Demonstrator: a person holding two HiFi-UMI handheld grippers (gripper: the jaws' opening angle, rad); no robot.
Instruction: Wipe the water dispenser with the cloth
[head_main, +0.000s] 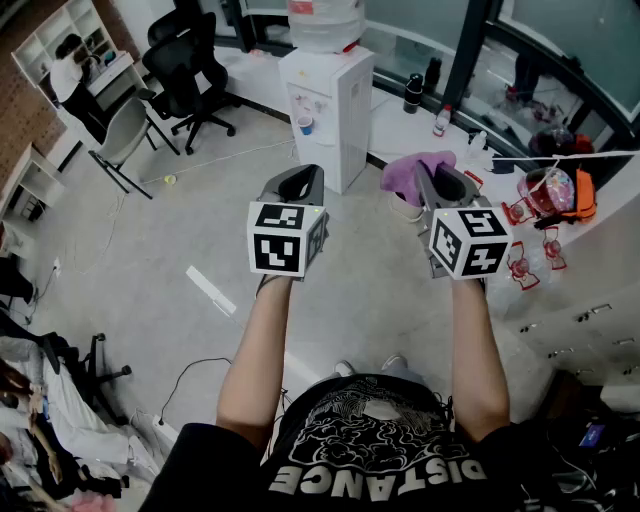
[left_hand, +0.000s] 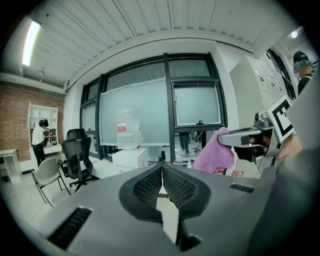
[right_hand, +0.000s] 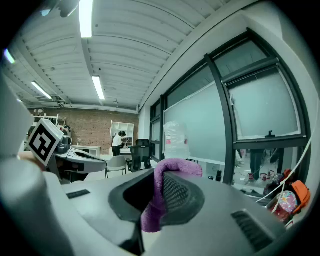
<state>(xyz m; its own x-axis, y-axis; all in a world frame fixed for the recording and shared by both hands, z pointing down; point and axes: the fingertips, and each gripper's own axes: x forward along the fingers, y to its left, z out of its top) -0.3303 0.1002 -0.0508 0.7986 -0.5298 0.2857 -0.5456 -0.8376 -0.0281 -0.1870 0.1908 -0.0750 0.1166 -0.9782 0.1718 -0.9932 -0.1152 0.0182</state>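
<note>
The white water dispenser (head_main: 327, 108), with a clear bottle (head_main: 325, 20) on top, stands on the floor a good way ahead of both grippers. My left gripper (head_main: 299, 176) is held out toward it, shut and with nothing in it; in the left gripper view its jaws (left_hand: 162, 169) meet, and the dispenser (left_hand: 130, 158) shows small behind them. My right gripper (head_main: 440, 180) is shut on a purple cloth (head_main: 413, 170). In the right gripper view the cloth (right_hand: 152, 212) is pinched between the jaws and folds over the fingertips.
Black office chairs (head_main: 187, 60) and a grey chair (head_main: 125, 135) stand at the far left, near a person at a desk (head_main: 72, 60). A white counter (head_main: 400, 125) with bottles (head_main: 414, 92) runs behind the dispenser. Red wire items (head_main: 522, 240) sit on a cabinet at right.
</note>
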